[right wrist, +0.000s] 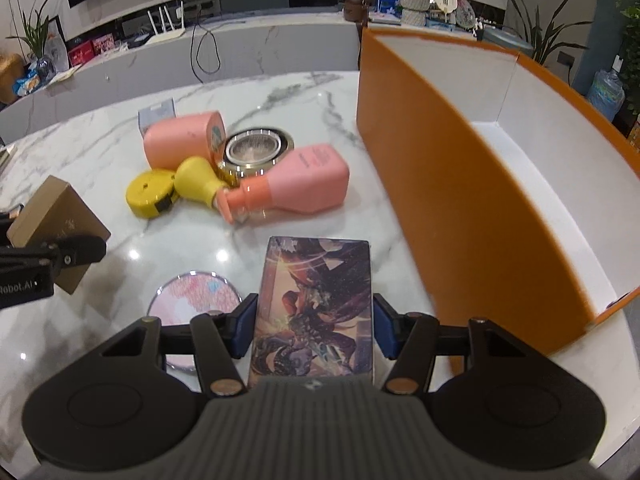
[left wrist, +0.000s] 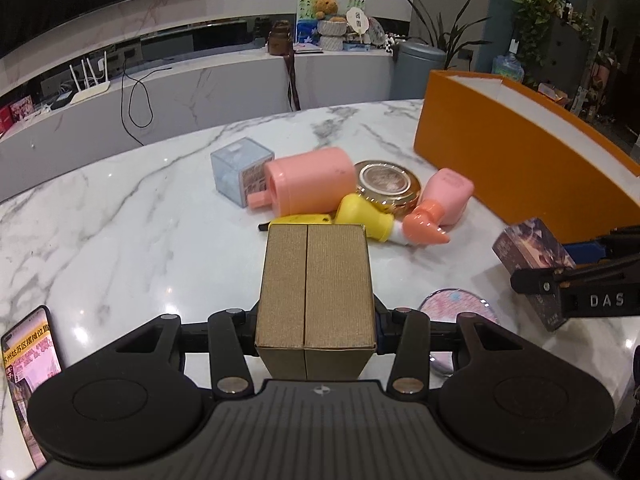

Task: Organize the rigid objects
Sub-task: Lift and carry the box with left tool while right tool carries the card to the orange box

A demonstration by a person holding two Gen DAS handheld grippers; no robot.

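My left gripper is shut on a brown cardboard box and holds it above the marble table. My right gripper is shut on a dark illustrated card box, next to the open orange box on its right. In the left wrist view the right gripper and its card box show at the right, in front of the orange box. On the table lie a pink bottle, a pink container, a yellow bulb-shaped item, a yellow tape measure, a gold round compact and a clear cube box.
A round pink mirror lies on the table close in front of my grippers. A phone lies at the left table edge. A marble counter with a router, cables and decorations stands behind the table. The orange box interior is white.
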